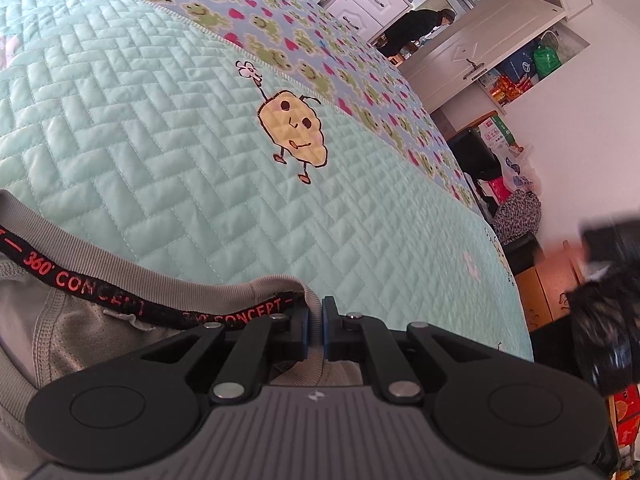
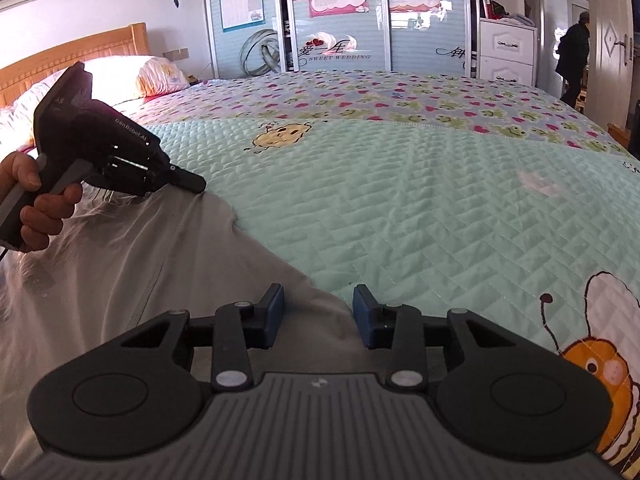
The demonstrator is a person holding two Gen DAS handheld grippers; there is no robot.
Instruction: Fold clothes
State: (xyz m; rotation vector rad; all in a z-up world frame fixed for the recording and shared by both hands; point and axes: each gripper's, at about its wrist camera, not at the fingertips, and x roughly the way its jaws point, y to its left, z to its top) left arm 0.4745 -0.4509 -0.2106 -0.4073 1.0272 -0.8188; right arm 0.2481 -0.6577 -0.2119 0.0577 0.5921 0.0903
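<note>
A grey garment (image 2: pixel 132 264) lies on the mint quilted bedspread (image 2: pixel 400 200), spread toward the lower left. Inside its neck edge runs a black band with red lettering (image 1: pixel 80 280). My left gripper (image 1: pixel 316 328) is shut on that grey edge, with fabric pinched between its blue pads. In the right wrist view, the left gripper (image 2: pixel 196 184) is held by a hand (image 2: pixel 44 204) and lifts the cloth's far corner. My right gripper (image 2: pixel 319 312) stands open just above the garment's near edge, with nothing pinched between its pads.
A frog-and-heart patterned sheet (image 2: pixel 400 96) covers the far side of the bed. Pillows (image 2: pixel 156 76) lie by the wooden headboard (image 2: pixel 80 48). A wardrobe (image 2: pixel 340 16) and white drawers (image 2: pixel 506 54) stand behind. A person (image 2: pixel 574 56) stands in the doorway.
</note>
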